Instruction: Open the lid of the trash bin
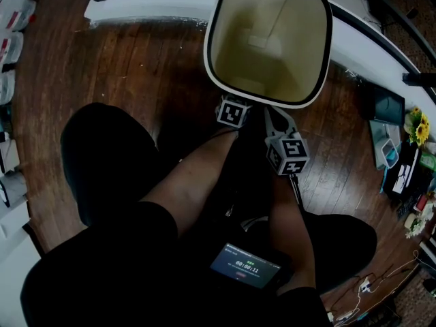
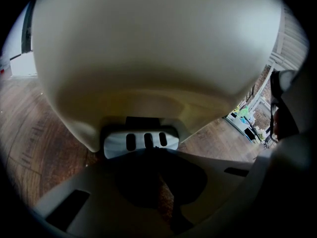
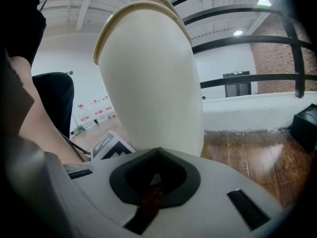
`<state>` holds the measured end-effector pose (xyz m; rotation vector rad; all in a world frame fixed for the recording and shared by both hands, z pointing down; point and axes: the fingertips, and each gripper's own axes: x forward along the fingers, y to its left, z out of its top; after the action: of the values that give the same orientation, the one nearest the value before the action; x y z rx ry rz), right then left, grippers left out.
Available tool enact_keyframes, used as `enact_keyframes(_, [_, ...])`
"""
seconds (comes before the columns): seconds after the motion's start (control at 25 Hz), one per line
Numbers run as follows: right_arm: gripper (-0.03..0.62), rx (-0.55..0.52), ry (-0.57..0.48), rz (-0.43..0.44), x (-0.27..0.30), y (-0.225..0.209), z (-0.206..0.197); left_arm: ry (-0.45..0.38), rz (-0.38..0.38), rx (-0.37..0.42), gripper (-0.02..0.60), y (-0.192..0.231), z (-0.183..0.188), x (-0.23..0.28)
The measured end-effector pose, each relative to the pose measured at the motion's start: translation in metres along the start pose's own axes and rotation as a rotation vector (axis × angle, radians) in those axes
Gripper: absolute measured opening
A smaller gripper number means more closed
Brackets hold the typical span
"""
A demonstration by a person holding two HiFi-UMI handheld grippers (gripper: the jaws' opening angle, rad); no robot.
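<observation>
While both my tongs are clenched shut on nothing, the left gripper point(image 2: 150, 150) has its tips right at the grey slotted pedal point(image 2: 141, 141) at the foot of the trash bin point(image 2: 148, 48). The right gripper point(image 3: 157, 151) sits just to its right, close against the bin's pale wall. Seen from above, the bin stands on the wooden floor point(image 1: 136, 73) just beyond my tongs, its mouth open and the cream inside showing; I cannot pick out the lid for certain.

Head view: trash bin point(image 1: 300, 46) far rim cut off by frame; near rim hides both my jaws; phone point(image 1: 245, 266) readout below bin illegible.
</observation>
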<state>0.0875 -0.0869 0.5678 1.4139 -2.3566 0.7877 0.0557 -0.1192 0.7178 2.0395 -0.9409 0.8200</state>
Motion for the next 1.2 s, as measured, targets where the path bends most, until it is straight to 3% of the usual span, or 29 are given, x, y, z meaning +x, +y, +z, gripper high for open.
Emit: enact_keyframes(1.2, [0.017,0.011,-0.019,-0.026,-0.0082,-0.0045,0.0017,-0.018,0.009,0.042,0.023,-0.0010,-0.0008,-0.0017])
